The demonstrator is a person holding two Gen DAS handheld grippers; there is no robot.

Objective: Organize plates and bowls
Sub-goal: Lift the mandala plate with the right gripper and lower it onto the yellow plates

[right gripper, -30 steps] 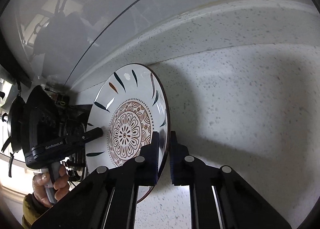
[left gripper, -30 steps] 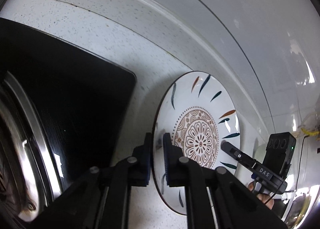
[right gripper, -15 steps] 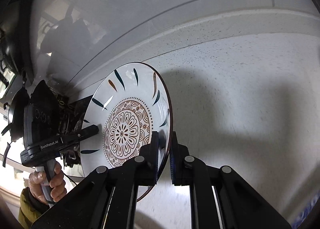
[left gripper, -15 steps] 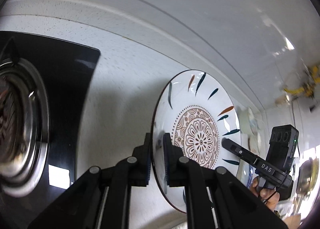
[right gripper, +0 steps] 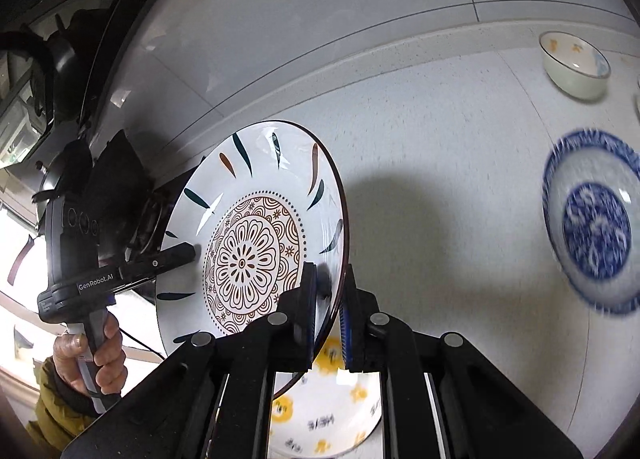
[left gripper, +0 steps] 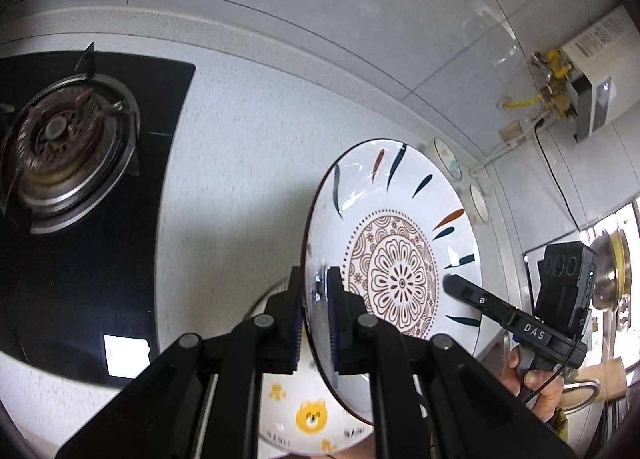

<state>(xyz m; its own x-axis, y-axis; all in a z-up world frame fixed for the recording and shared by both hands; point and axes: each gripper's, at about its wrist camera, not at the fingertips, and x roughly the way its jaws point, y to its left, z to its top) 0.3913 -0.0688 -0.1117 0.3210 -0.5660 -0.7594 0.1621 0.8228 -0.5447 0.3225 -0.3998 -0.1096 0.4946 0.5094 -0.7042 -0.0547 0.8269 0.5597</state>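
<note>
A white plate with a brown mandala centre and coloured leaf strokes [left gripper: 400, 243] [right gripper: 248, 243] hangs above the speckled counter, held between both grippers. My left gripper [left gripper: 315, 291] is shut on its left rim. My right gripper [right gripper: 329, 295] is shut on the opposite rim. Each shows in the other's view: the right gripper [left gripper: 454, 285] with a hand on its handle, the left gripper [right gripper: 188, 251] likewise. Directly under the plate lies a white dish with yellow bear prints [left gripper: 308, 415] [right gripper: 332, 419], partly hidden by the fingers.
A gas burner [left gripper: 68, 147] on black glass lies to the left. A blue-patterned bowl [right gripper: 592, 227] and a small white bowl [right gripper: 574, 63] stand to the right on the counter; two small bowls [left gripper: 444, 157] sit near the wall. A water heater [left gripper: 588, 83] hangs on the tiles.
Both grippers carried the plate rightwards and upwards, away from the stove. The yellow-print dish came into view beneath it, and the bowls on the right appeared. Both grips stayed shut.
</note>
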